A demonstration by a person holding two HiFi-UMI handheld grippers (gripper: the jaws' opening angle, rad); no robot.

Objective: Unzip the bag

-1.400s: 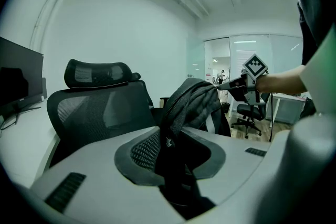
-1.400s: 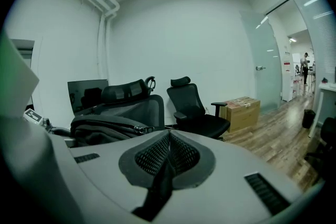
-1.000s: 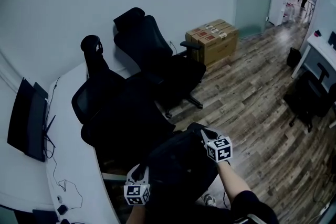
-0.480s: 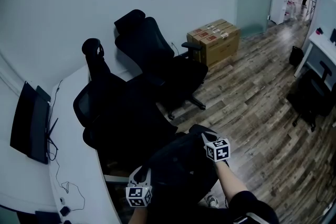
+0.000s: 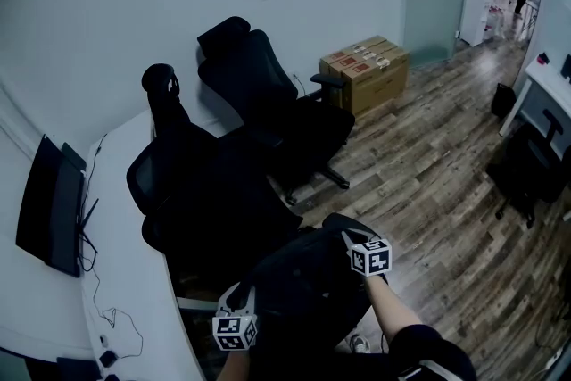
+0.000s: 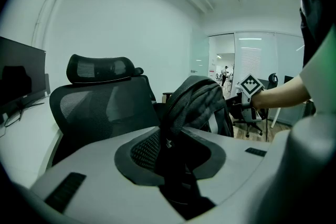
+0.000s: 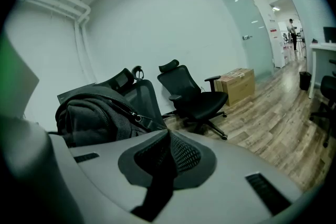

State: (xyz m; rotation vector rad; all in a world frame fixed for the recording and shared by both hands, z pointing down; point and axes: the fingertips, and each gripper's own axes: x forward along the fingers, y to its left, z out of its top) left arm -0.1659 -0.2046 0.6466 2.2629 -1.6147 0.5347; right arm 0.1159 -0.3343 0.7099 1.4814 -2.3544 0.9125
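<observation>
Bag (image 5: 303, 281) low in front, beside the white table (image 5: 134, 192): soft, slumping fabric, probably light. Left hand-held gripper (image 6: 168, 147) clamped on fabric by the zip; right hand-held gripper (image 7: 165, 149) pinched on the zip pull (image 7: 148, 124). Needs tension against the slider's drag.

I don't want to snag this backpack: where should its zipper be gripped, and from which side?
Take the pull tab trailing off the slider, coming from the person's right along the zipper line: the tab is a thin strip pointing that way. The right gripper looks shut on it.
</observation>
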